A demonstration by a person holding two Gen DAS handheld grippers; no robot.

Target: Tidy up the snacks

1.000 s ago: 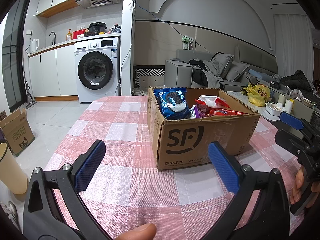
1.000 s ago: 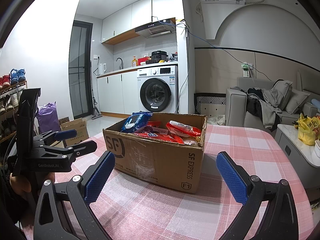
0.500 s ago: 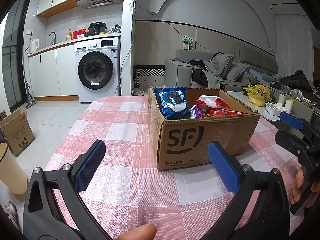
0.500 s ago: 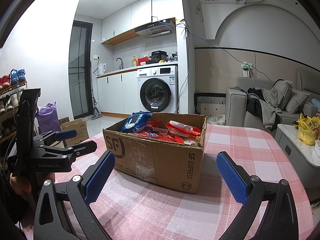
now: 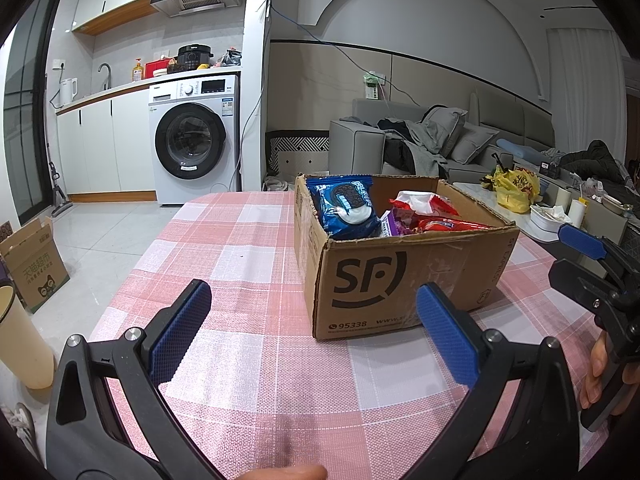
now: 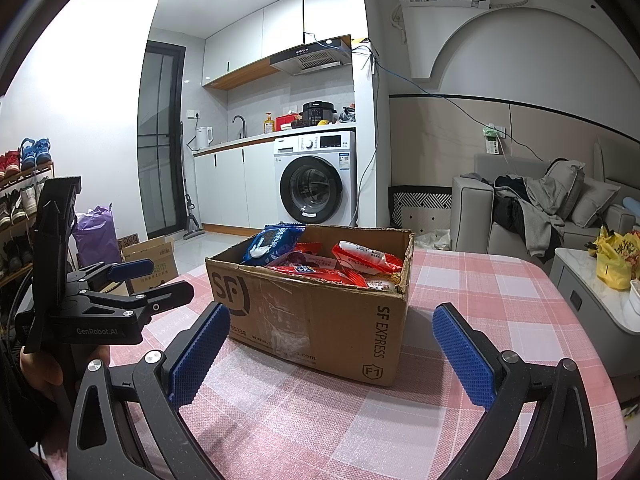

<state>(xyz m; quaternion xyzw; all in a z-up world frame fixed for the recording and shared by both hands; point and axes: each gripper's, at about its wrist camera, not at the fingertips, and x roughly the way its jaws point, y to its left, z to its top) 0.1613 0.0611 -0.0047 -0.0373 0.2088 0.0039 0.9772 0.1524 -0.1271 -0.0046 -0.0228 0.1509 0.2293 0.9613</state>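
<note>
An open cardboard box [image 5: 400, 276] [image 6: 316, 320] marked SF stands on the pink checked tablecloth [image 5: 248, 264] [image 6: 480, 292]. Inside lie a blue cookie packet [image 5: 346, 206] [image 6: 272, 242], red wrappers [image 5: 452, 225] [image 6: 366, 256] and a purple packet [image 5: 390, 222]. My left gripper [image 5: 316, 332] hovers open in front of the box, nothing between its blue pads. My right gripper [image 6: 332, 352] is open too, facing the box's corner from the other side. Each gripper shows at the edge of the other's view, the right one [image 5: 592, 264] and the left one [image 6: 132, 284], held by hands.
A washing machine [image 5: 196, 140] and kitchen counter stand beyond the table. A grey sofa [image 5: 440, 140] with clothes is behind the box, a side table with a yellow bag [image 5: 512, 188] at right. A floor carton [image 5: 30, 264] and a beige bin [image 5: 20, 340] sit left.
</note>
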